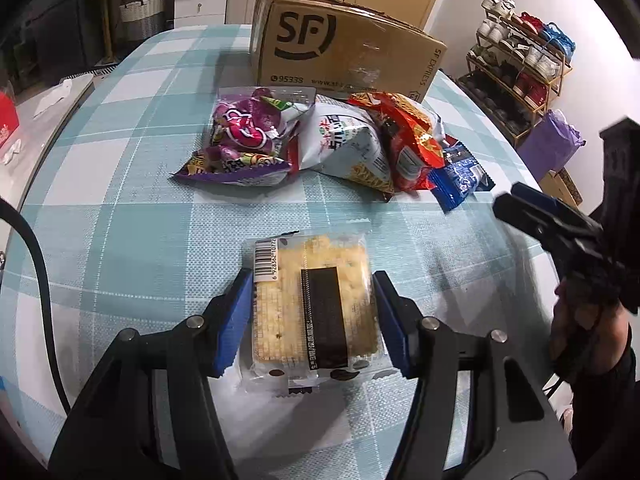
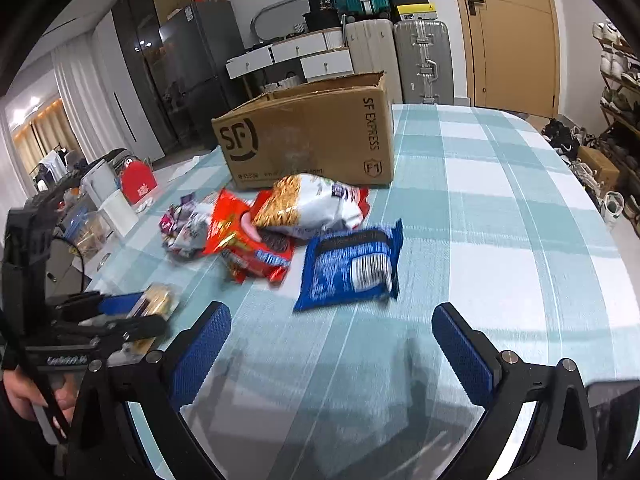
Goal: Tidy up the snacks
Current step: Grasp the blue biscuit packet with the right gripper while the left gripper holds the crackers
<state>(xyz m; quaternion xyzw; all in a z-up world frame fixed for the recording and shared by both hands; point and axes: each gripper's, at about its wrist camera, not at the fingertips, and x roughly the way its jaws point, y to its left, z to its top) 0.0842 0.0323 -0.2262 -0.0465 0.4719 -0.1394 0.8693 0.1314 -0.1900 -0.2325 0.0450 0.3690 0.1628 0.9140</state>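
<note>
Counter [image 2: 500,208] under a teal-and-white check cloth, white walls, tan door [image 2: 516,36], silver suitcases [image 2: 424,60] beside white drawers [image 2: 300,56], dark fridge [image 2: 200,68], shoe rack [image 1: 520,60], woven basket [image 1: 142,16], lit curtains [image 2: 44,128] far left

A lived-in home: a table under a blue-checked cloth [image 2: 500,208], a shoe rack [image 1: 520,60] at the right wall, suitcases [image 2: 424,60] beside a wooden door [image 2: 516,36] at the far end, and a fridge [image 2: 196,68] far left.
</note>
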